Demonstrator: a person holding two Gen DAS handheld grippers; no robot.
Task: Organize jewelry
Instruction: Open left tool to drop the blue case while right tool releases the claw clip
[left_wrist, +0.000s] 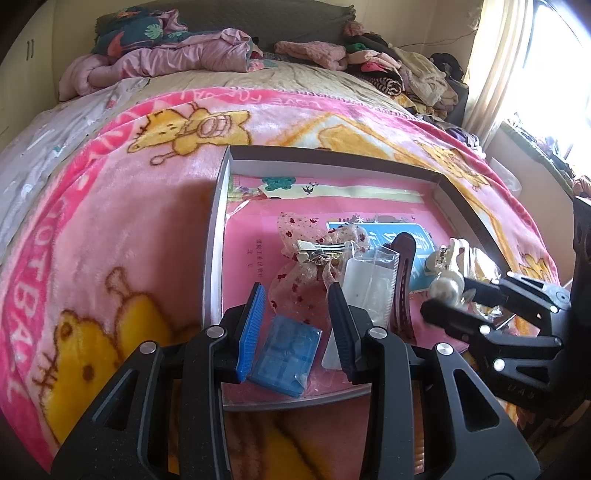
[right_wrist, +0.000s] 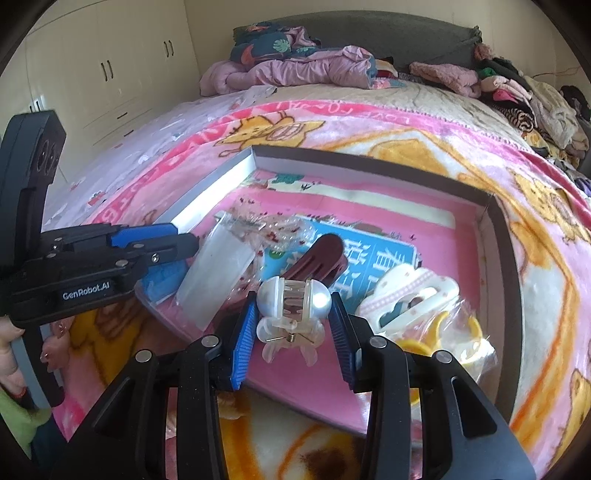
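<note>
A shallow grey box lid (left_wrist: 218, 221) lies on the pink blanket and holds hair accessories. My left gripper (left_wrist: 299, 295) is open over a small blue plastic case (left_wrist: 286, 360) at the tray's near edge. A floral bow clip (left_wrist: 317, 251), a clear packet (left_wrist: 369, 284) and a dark maroon clip (left_wrist: 402, 273) lie beyond. My right gripper (right_wrist: 293, 306) is shut on a pearl-white claw clip (right_wrist: 291, 301), held just above the tray; it also shows in the left wrist view (left_wrist: 448, 288). A white-pink clip (right_wrist: 410, 295) and a bag of yellow pieces (right_wrist: 450, 339) lie to its right.
A blue booklet (right_wrist: 369, 258) lies under the clips in the tray (right_wrist: 506, 236). The bed carries piled clothes (right_wrist: 524, 96) at the far right and a pink quilt (right_wrist: 288, 70) at the head. White wardrobes (right_wrist: 110, 74) stand left.
</note>
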